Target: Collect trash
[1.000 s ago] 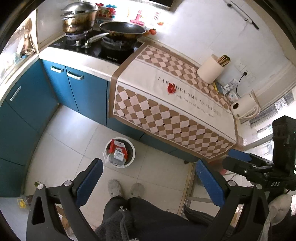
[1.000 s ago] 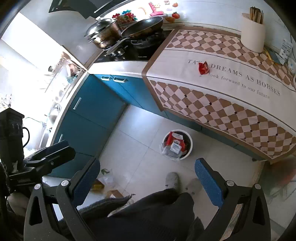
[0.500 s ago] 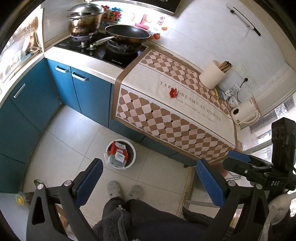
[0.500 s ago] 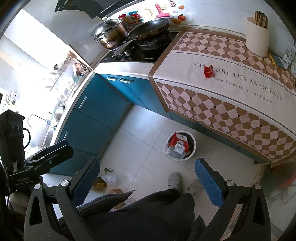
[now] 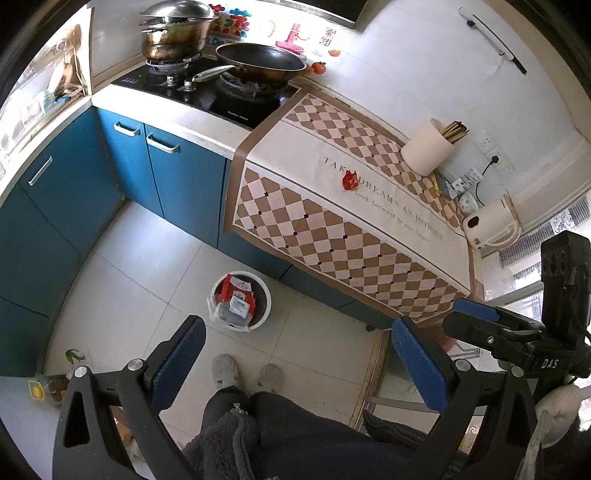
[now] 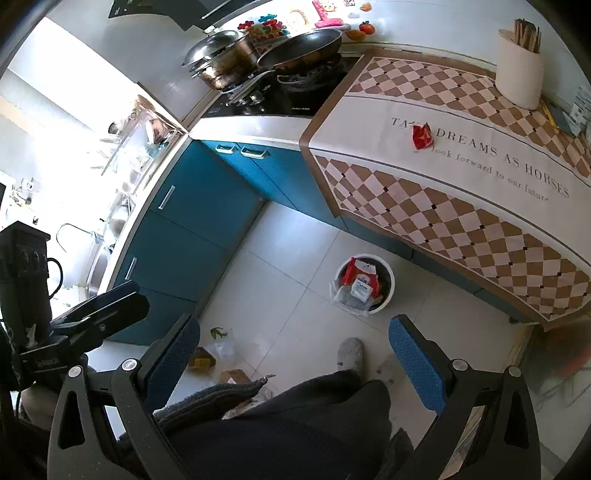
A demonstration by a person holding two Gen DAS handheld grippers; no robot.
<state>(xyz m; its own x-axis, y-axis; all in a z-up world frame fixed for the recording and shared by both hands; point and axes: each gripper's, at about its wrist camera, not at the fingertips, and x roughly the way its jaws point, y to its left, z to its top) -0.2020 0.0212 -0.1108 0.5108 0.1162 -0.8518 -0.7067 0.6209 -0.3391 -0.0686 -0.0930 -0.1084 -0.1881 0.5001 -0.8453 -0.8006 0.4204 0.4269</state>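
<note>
Bin (image 5: 264,291) contents were a jumble, hard to read. A crumpled red wrapper (image 5: 349,180) lay on the cloth-covered worktop (image 5: 332,206). Both tongs, left (image 5: 295,354) and right (image 6: 293,350), gaped empty.

We see daylight blowing out the sink corner (image 6: 55,166) in the right view and the window (image 5: 546,258) in the left; strong fisheye bending, black vignette, centre sharp.

A home kitchen: pot (image 5: 173,35) and pan (image 5: 260,66) on a stove (image 5: 207,90), blue cabinets (image 5: 159,173), kettle (image 5: 489,225) on the counter.
</note>
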